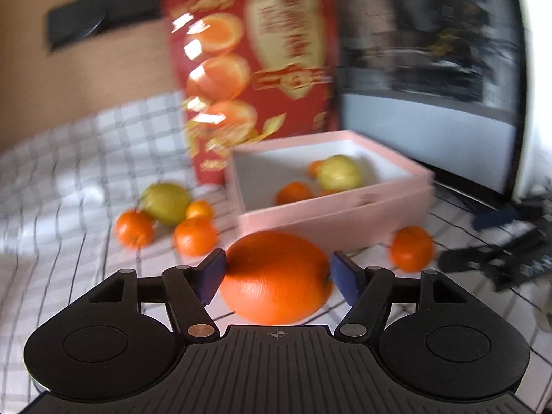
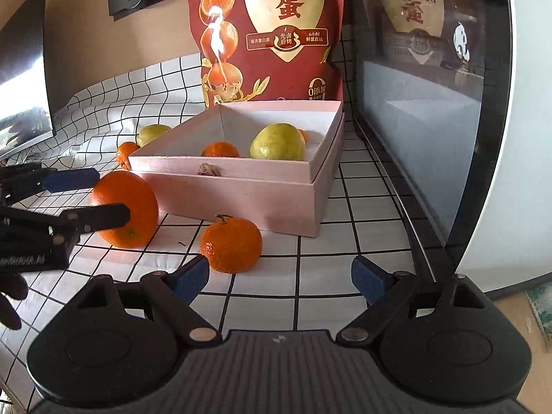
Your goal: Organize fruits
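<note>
Nearest the left wrist camera, the left hand-held gripper [image 1: 276,274] has its blue pads against both sides of a large orange [image 1: 276,276], apparently clamped on it just in front of the pink box [image 1: 331,214]. Its right counterpart, the right hand-held gripper [image 2: 279,277], stands apart and empty beside a mandarin [image 2: 231,244] on the table [image 2: 345,234]. By my judgement the work is partly done: one yellow-green fruit [image 2: 278,140] and a few small oranges lie boxed, while the cluster of fruit [image 1: 165,217] left of the box waits.
</note>
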